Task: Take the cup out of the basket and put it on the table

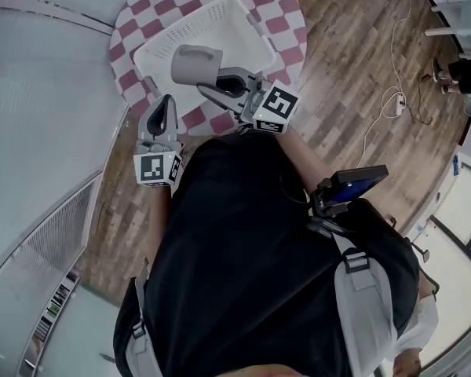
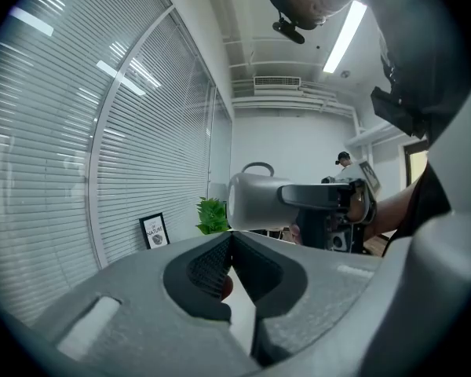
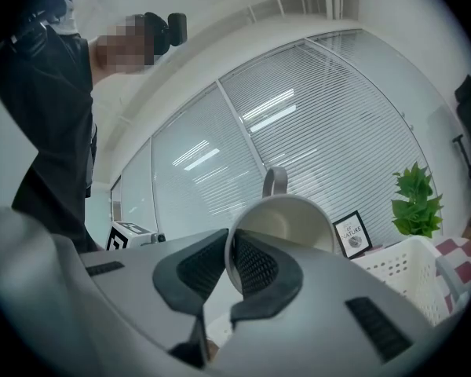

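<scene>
Wood-plank floor [image 1: 353,77] is spreading under both grippers, and we are noting a round table [image 1: 286,10] in red-and-white check ahead of them. A white basket [image 1: 220,22] is sitting on it, just beyond the right gripper [image 1: 216,85]. We are seeing that gripper's jaws pinching the rim of a pale cup [image 1: 195,65], one jaw inside, one outside. The cup is hanging tilted at its tips, over the basket's near edge. Left gripper [image 1: 166,104] is hovering beside the right one, nearer the person, jaws pressed together, nothing between.
</scene>
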The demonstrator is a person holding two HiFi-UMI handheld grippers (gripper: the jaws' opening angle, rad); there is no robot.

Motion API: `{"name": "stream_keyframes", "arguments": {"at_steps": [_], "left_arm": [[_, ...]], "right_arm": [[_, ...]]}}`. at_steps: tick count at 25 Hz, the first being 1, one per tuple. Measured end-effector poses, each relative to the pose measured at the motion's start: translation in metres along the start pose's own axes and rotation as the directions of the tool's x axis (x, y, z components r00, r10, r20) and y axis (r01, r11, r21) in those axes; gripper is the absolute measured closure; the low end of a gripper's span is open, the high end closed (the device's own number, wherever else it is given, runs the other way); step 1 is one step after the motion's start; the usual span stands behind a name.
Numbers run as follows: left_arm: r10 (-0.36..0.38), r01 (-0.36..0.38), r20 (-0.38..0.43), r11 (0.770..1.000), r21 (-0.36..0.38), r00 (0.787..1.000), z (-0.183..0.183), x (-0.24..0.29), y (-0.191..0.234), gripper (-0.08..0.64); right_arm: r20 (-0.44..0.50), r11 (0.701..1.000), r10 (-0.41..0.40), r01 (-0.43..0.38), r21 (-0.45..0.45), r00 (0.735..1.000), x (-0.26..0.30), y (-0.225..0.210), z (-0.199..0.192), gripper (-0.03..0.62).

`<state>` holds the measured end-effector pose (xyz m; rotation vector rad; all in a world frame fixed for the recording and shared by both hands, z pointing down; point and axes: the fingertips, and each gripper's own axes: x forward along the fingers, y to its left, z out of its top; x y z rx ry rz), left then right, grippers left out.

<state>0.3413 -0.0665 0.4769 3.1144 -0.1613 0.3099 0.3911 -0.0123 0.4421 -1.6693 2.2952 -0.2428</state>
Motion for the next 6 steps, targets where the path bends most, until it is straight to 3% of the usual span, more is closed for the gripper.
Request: {"name": "stream_keyframes", "arguments": {"at_steps": [6], "left_arm": [[-0.02, 0.02, 0.004, 1.0, -0.014, 1.0, -0.0008, 0.0095, -0.0079, 0.555]], "right_arm": [[-0.007, 1.0, -0.03, 0.03, 0.008, 1.0, -0.0077, -0.0078, -0.0027, 0.562]]}}
